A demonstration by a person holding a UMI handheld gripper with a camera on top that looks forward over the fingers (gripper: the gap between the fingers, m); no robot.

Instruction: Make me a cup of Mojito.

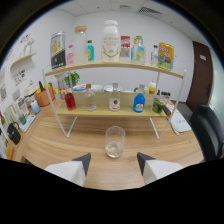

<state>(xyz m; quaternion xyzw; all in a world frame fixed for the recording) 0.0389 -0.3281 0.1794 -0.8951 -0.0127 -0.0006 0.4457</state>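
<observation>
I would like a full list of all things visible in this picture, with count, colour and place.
glass: one, clear, on the table just ahead of the fingers.
table: one, light wood, under the glass.
shelf rack: one, wood boards on white frame, beyond the glass.
red bottle: one, lower shelf.
blue bottle: one, lower shelf.
large white bottle: one, top shelf, among other containers.
gripper: one, light fingers with dark tips, open, holding nothing.

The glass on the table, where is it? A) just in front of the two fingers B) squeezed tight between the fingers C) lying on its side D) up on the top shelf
A: the glass stands upright on the table, just ahead of the open gripper, untouched.
</observation>
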